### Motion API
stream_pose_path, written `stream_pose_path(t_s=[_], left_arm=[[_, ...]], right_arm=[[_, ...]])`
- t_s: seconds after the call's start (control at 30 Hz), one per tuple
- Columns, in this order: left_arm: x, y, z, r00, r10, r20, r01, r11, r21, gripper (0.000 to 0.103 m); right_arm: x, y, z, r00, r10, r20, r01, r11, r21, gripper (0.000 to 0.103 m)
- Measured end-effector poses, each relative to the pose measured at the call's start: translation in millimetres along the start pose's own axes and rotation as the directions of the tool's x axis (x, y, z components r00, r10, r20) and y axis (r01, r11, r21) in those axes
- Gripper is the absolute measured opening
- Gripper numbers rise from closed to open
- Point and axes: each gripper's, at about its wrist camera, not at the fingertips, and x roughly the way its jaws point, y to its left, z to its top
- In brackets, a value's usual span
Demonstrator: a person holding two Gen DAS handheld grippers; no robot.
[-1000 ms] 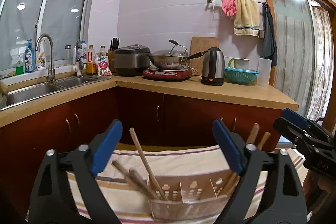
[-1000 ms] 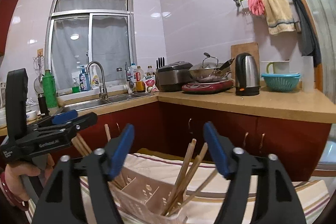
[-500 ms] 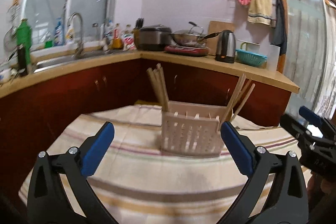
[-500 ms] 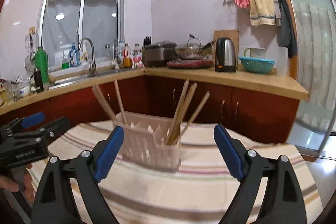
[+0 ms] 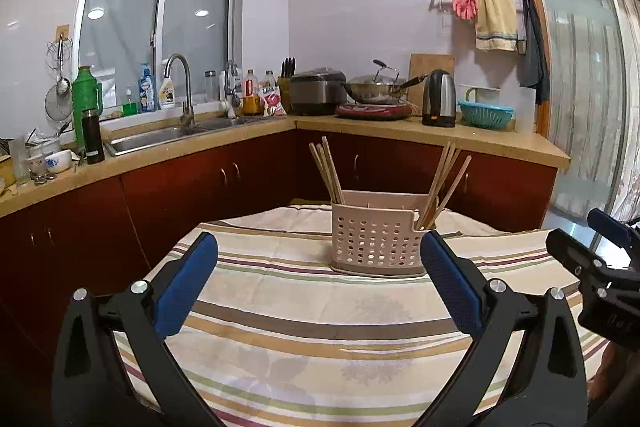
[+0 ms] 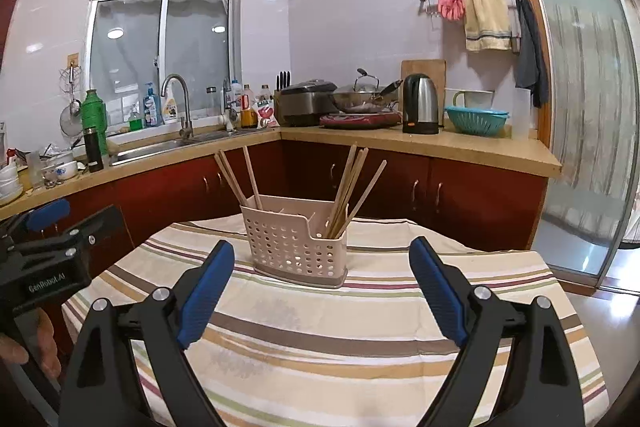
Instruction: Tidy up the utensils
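The holder [image 5: 378,233] stands upright on the striped surface [image 5: 304,311], well ahead of both claws, with chopsticks [image 5: 326,169] leaning out of its left end and more chopsticks [image 5: 444,179] out of its right. The left claw [image 5: 320,281] and right claw [image 6: 320,285] gape wide and empty. My guess: the tall, slanted sticks could tip the light holder or spill if a claw knocks them, in this kitchen with red cabinets, a sink and a window.

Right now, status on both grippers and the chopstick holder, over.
Left gripper open, empty. Right gripper open, empty. Utensil holder upright on striped tablecloth, chopsticks in both end compartments. Nothing between grippers and holder.
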Motion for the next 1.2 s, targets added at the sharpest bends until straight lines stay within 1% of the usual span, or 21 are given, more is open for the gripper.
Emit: stream_pose_path(t_s=[0.13,0.33,0.7,1.2], left_arm=[[-17.5,0.0,3.6,1.0,-0.009,0.026,0.009,1.0,-0.003,0.099],[-28.8,-4.1,2.8,0.999,-0.005,0.037,0.004,1.0,0.009,0.099],[-33.4,-3.7,-1.5,1.0,-0.011,0.028,0.01,1.0,0.008,0.099],[-36.5,-5.0,-1.4,0.999,-0.014,0.034,0.013,1.0,0.019,0.099]], right_arm=[[-18.5,1.0,0.3,1.0,-0.008,0.027,0.008,1.0,0.004,0.087],[-34.8,0.4,5.3,0.998,-0.012,0.064,0.012,1.0,0.008,0.087],[-36.3,0.0,0.8,0.998,-0.018,0.059,0.018,1.0,0.009,0.088],[-33.6,1.0,1.3,0.999,-0.013,0.048,0.012,1.0,0.006,0.088]])
